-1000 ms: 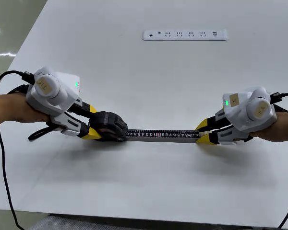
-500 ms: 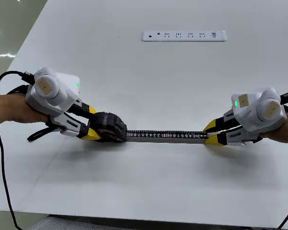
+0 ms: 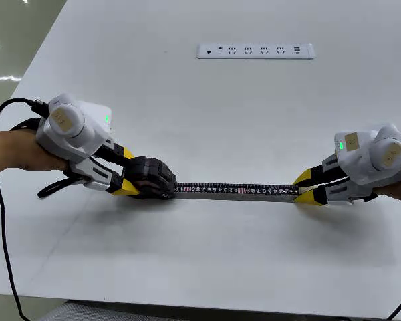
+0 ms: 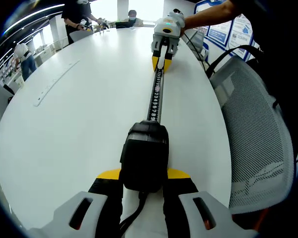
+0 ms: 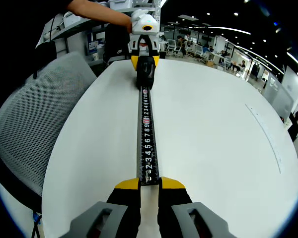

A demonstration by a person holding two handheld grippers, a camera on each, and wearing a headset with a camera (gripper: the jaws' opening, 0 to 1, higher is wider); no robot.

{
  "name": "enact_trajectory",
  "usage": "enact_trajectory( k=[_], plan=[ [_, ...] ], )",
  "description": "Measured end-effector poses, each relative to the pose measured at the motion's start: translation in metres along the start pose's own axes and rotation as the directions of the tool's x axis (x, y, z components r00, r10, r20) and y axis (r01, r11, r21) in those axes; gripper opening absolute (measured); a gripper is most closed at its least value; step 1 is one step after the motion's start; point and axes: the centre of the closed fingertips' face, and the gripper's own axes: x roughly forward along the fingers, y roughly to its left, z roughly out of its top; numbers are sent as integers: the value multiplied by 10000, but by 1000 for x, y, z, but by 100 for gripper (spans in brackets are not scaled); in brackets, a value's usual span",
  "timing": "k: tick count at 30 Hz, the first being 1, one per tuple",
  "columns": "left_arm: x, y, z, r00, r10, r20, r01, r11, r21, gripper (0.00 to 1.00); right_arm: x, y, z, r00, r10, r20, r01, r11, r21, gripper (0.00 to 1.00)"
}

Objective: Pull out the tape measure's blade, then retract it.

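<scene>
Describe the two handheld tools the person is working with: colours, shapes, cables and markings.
The left tool and right tool match: rounded light-grey housings, black jaws with yellow tips, a green light and a round beige disc with unreadable markings on each. A black cable runs from the left tool. The forearms are bare.

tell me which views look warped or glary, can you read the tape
Head view: even light, soft shadows on the table, blade digits too small. Left gripper view: fisheye curves the table edge, far end washed bright. Right gripper view: same curve, digits sharp near the jaws.
</scene>
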Motion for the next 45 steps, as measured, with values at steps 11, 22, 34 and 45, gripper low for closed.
enact_trajectory(
  k=[11, 22, 34, 45],
  plan=[
    [0, 0, 0, 10000, 31, -33, -31, 10000, 57, 26, 0, -1, -2, 9999, -23, -109, 23, 10000, -3, 9],
    [0, 0, 0, 9998, 6, -192, -2, 9998, 183, 26, 1, -1, -2, 9994, 79, -347, -83, 9999, -126, 10],
    [3, -3, 0, 9988, -190, -454, 204, 9993, 302, 28, 1, -1, -2, 9973, 186, -707, -201, 9996, -207, 12],
    [1, 0, 0, 9981, -37, -607, 63, 9991, 420, 32, 0, 0, -2, 9964, 125, -839, -147, 9996, -250, 15]
  ],
)
